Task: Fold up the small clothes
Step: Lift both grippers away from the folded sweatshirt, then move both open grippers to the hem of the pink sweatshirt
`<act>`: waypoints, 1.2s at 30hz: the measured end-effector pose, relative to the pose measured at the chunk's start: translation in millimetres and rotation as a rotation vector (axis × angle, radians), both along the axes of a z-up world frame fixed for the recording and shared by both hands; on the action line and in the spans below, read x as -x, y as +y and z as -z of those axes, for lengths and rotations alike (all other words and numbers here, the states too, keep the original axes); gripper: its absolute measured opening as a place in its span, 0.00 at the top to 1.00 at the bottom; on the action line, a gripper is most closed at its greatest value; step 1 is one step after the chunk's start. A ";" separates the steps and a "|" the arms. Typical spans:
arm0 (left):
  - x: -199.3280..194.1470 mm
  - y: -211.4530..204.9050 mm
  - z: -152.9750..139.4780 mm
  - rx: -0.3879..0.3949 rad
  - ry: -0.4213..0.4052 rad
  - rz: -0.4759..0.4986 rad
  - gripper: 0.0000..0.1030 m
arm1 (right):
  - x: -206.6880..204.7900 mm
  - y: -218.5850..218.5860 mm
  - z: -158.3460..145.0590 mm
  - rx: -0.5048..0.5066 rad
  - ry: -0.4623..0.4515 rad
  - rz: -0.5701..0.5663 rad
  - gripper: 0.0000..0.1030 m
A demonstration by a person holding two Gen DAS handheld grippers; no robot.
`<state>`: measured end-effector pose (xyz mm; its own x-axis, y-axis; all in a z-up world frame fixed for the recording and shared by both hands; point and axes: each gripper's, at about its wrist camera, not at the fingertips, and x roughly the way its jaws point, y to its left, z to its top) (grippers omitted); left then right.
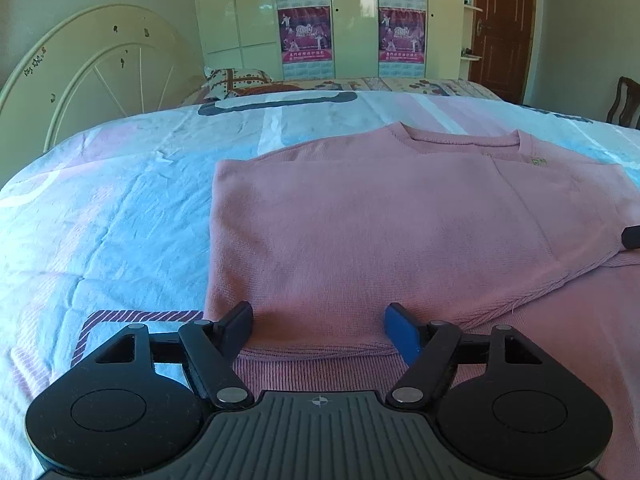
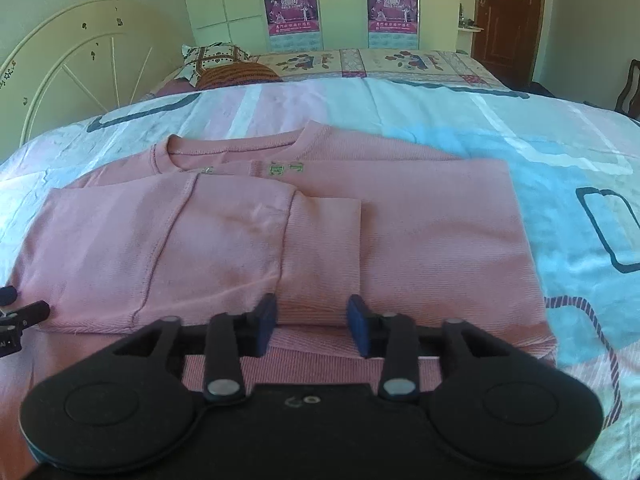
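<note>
A pink knit sweater (image 1: pixel 380 220) lies flat on the bed with both sides and sleeves folded inward; its collar points away from me. It also shows in the right wrist view (image 2: pixel 280 224), with a folded sleeve cuff (image 2: pixel 324 256) lying down the middle. My left gripper (image 1: pixel 318 326) is open, its jaws wide apart over the hem near the sweater's left side. My right gripper (image 2: pixel 312 322) is open, its jaws either side of the cuff end at the hem. The right gripper's tip shows at the left view's right edge (image 1: pixel 631 237); the left gripper shows at the right view's left edge (image 2: pixel 16 316).
The bed has a blue, pink and white patterned sheet (image 1: pixel 100 220). A cream headboard (image 1: pixel 100 72) stands at left, a pillow (image 1: pixel 236 80) at the far end. Wardrobe doors with posters (image 1: pixel 306 36), a brown door (image 1: pixel 504 28) and a chair (image 1: pixel 624 104) lie beyond.
</note>
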<state>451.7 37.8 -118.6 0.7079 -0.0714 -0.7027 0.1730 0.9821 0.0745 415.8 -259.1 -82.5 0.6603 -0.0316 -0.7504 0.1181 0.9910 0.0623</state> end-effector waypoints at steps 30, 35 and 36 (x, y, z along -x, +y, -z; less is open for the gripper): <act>247.0 62.5 -12.6 -0.021 0.026 -0.146 0.29 | 260.3 -84.8 -18.8 -0.132 -0.044 0.050 0.55; 282.9 88.7 -6.5 0.082 0.046 -0.178 0.29 | 293.1 -94.1 -5.9 -0.198 -0.025 0.088 0.55; 287.8 93.5 -5.9 0.113 0.050 -0.182 0.30 | 298.4 -95.2 -3.6 -0.211 -0.020 0.091 0.55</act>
<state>163.9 131.3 -112.7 0.6811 -0.0262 -0.7317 -0.0072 0.9991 -0.0425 117.3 -354.3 -79.0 0.6766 0.0642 -0.7335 0.2036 0.9410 0.2702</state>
